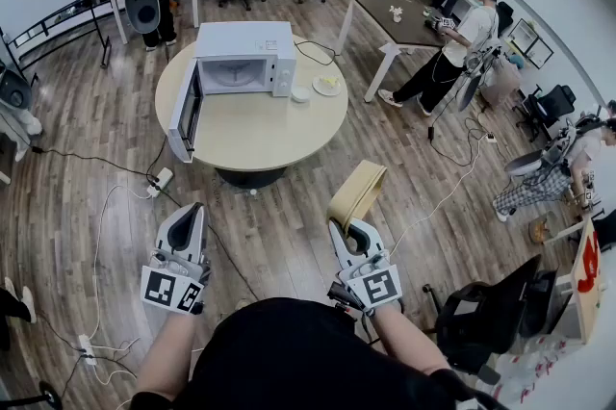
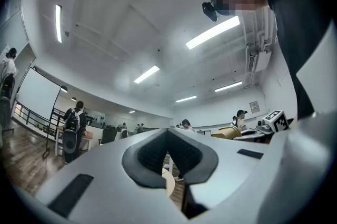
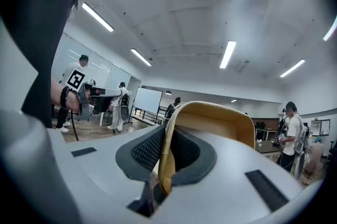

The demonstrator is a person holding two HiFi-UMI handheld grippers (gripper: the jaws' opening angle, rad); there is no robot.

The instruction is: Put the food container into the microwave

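The left tool (image 1: 192, 214) is held clenched with nothing in it, low and well apart from the counter (image 1: 289, 134). On that counter the microwave (image 1: 245, 57) is seen with its door (image 1: 185, 110) swung wide to the left. The container (image 1: 357, 190) is pinched by one wall in the right tool (image 1: 346, 227), tilted and well short of the counter. It is best levelled, then carried in clear of the door. Its contents and base cannot be made out
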